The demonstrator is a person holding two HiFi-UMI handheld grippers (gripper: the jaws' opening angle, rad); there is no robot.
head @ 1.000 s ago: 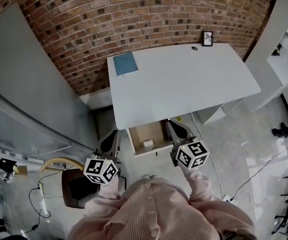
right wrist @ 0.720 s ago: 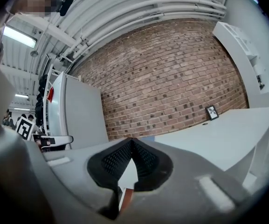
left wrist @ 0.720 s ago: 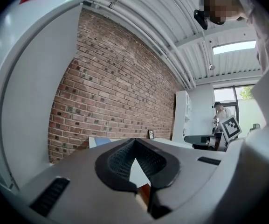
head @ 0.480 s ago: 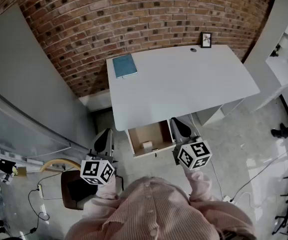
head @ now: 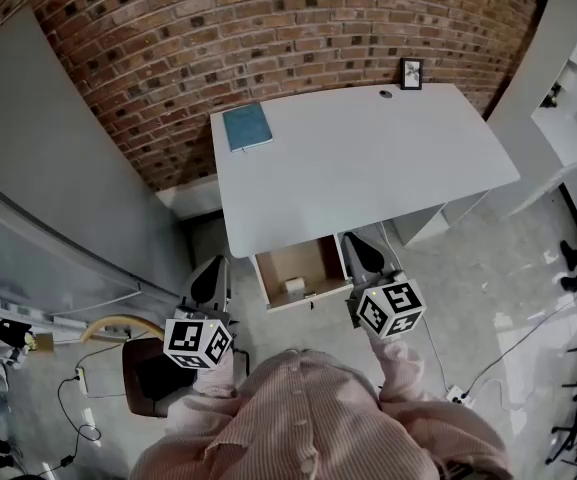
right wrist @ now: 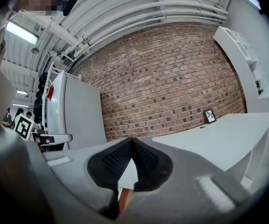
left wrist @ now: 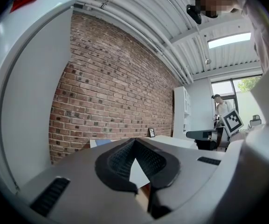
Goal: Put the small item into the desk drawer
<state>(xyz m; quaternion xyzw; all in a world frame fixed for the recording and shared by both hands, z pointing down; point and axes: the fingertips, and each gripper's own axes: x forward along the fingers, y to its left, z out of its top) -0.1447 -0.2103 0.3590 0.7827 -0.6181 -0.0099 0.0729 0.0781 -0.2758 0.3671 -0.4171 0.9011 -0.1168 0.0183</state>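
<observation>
**Both grippers closed and empty; small item lying in the open drawer**

We see the left gripper (left wrist: 134,143) with its two dark ribbed pads (left wrist: 118,160) meeting at the tips and nothing between them. The right gripper (right wrist: 131,144) stands the same way, with its pads together and nothing held. In the head view, the right gripper sits just beside the right wall of the open desk drawer (head: 303,260). The left gripper is off to the drawer's left, above the floor and apart from it. The small item (head: 295,286), a pale whitish block, lies inside the wooden drawer near its front, and neither gripper touches it. The drawer stands out from under the near edge of the white desk (head: 368,168). A blue notebook (head: 247,127) lies at the desk's far left corner. A small framed picture (head: 411,73) stands at the far edge by the brick wall (head: 268,28).
</observation>
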